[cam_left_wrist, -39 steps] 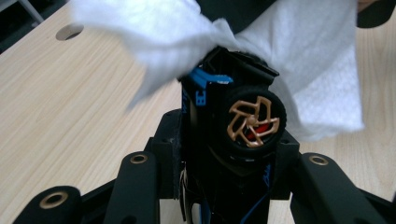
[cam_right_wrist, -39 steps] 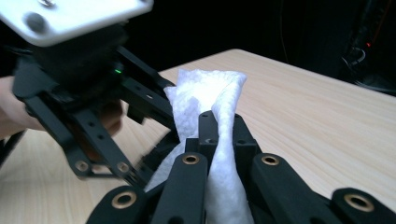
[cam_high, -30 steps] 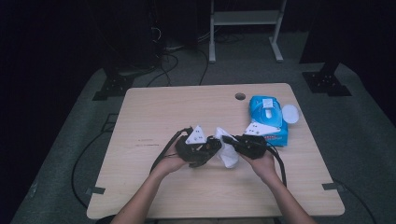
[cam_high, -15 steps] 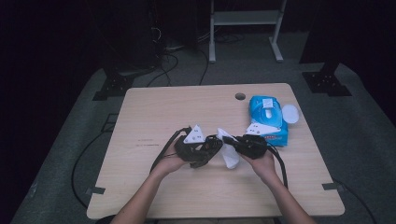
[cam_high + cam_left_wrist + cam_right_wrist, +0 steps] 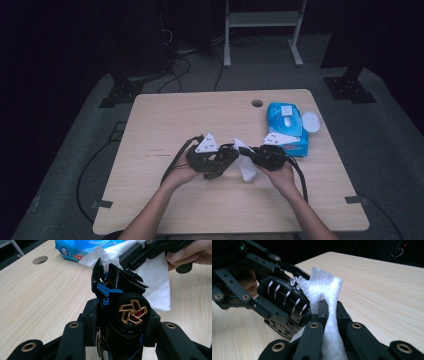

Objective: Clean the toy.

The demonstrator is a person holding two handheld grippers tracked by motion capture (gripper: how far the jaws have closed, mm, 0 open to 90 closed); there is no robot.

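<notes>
A person at a wooden table (image 5: pixel 165 125) works near its middle. The left hand-held gripper (image 5: pixel 117 322) is clamped on a black toy car (image 5: pixel 120 292) with a gold wheel, lifted just above the table. The right hand-held gripper (image 5: pixel 330 322) pinches a white wipe (image 5: pixel 324 290) pressed against the car's underside. Wiping seems to be under way; how much remains is unclear. A blue wipes pack (image 5: pixel 285 125) lies far right.

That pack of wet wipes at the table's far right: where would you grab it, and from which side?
Grip the wet wipes pack across its two long sides, coming down from above. It lies flat, and its white lid is flipped open to the right, so stay nearer the near end, clear of it.
</notes>
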